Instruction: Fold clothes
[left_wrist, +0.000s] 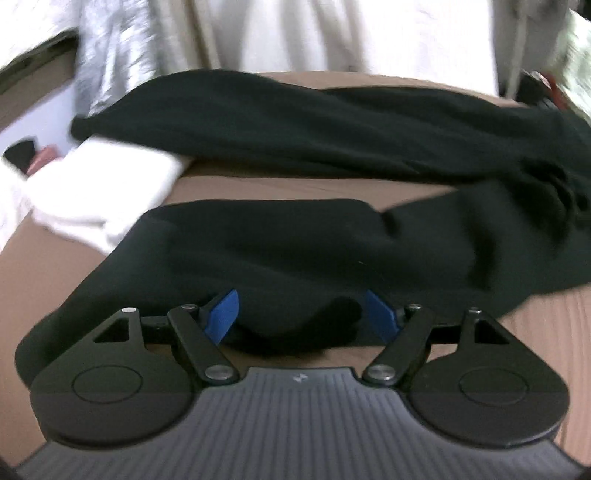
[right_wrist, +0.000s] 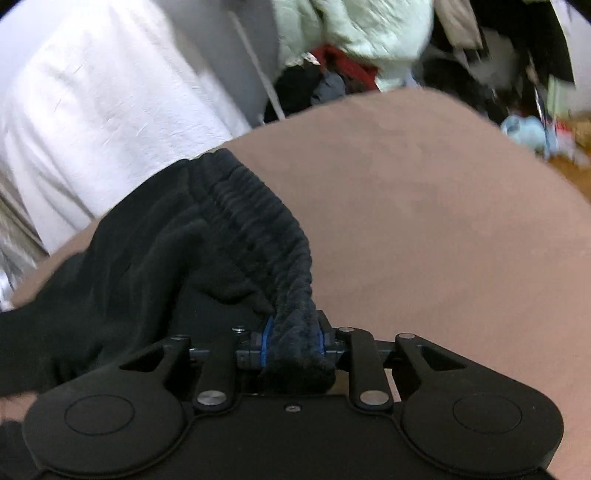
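Lying across a brown surface (left_wrist: 295, 186), black trousers (left_wrist: 295, 243) fill the middle of the left wrist view, one leg along the upper centre, the other across the centre, the two meeting at right. Their gathered elastic waistband (right_wrist: 258, 221) runs from the centre of the right wrist view down to the lower centre. Bare brown surface lies open at the right half of that view, up to its curved far edge in the upper right. A folded white garment (left_wrist: 99, 192) sits at the left of the left wrist view, touching the nearer leg. Pale hanging fabric (left_wrist: 332, 33) borders the far edge at top. A blurred heap of mixed clothes (right_wrist: 332, 70) lies beyond the edge, upper centre of the right wrist view.

Left tool (left_wrist: 301, 319): blue pads (left_wrist: 223, 314) spread wide, released, a fold of trouser cloth between them. Right tool (right_wrist: 291, 343): clenched on the waistband end.
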